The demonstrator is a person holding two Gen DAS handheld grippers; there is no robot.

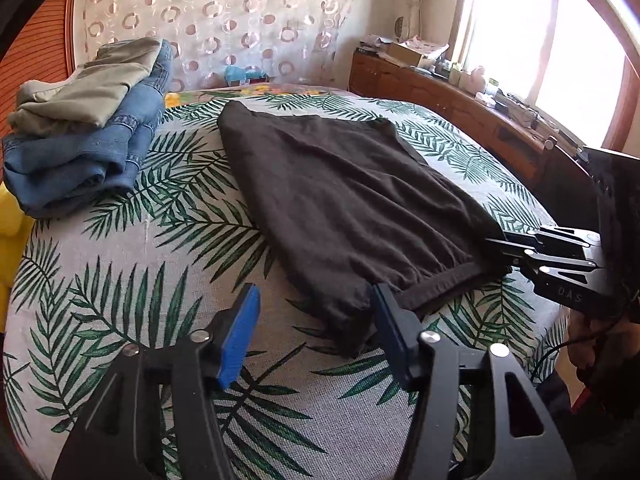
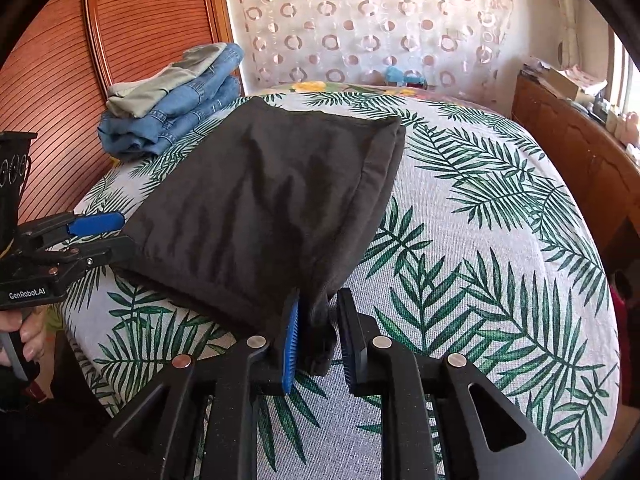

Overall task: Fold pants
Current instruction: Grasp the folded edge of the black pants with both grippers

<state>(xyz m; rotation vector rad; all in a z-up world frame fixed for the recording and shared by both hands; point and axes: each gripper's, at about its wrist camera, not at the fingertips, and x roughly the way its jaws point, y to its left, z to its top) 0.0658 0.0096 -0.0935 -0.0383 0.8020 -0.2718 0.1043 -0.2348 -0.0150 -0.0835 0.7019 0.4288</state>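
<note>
Here we see both tongs parted at the near edge of the dark pants [image 1: 344, 200], which lie folded on the bed.

In the left wrist view our left tongs [image 1: 316, 320] stand wide apart; the waistband corner lies between the pads, against the right one, gripped by neither. In the right wrist view our right tongs [image 2: 318, 332] stand narrowly apart with the other corner between them, resting on the left pad, clear of the right. The bedsheet [image 2: 480, 240] is pale with green palm leaves. At ten o'clock of the pants sits a pile of jeans [image 1: 80, 152] topped by khaki trousers [image 1: 96, 88]. A curtain [image 2: 380, 20] with ring patterns hangs at twelve o'clock, a reddish headboard [image 2: 140, 20] at ten, a wooden sideboard [image 1: 440, 92] and bright window [image 1: 540, 40] at two.
</note>
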